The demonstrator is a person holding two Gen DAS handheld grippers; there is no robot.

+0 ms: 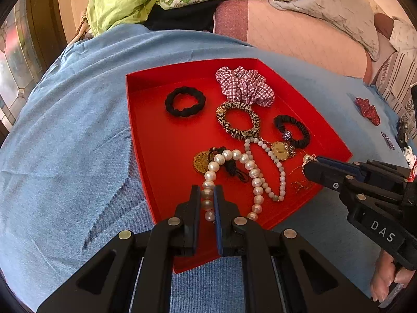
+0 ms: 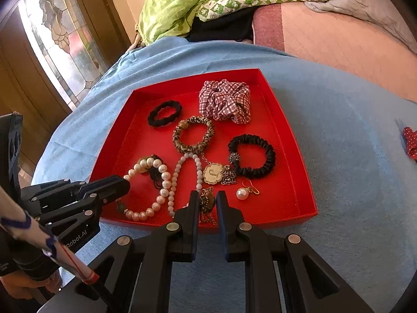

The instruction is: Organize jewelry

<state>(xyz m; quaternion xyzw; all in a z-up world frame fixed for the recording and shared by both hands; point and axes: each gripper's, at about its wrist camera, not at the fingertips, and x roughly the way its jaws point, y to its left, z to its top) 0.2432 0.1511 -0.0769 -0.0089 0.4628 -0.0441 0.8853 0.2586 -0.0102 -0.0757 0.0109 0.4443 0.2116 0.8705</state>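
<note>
Now | left tool (image 1: 207, 195) grips pearl necklace (image 1: 250, 168) | strand loops away, into red tray (image 1: 146, 140)

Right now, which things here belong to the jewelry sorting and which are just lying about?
Job: red tray, pearl strand in left gripper, pendant between right gripper fingers, pearl earring, scrunchies.
Lying about: green quilt, blue cloth, pillow.

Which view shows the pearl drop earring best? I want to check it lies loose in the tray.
The right wrist view: the pearl drop earring lies fully visible on the red tray floor, apart from other pieces. In the left wrist view the right gripper covers most of it; only a pearl edge shows.
</note>
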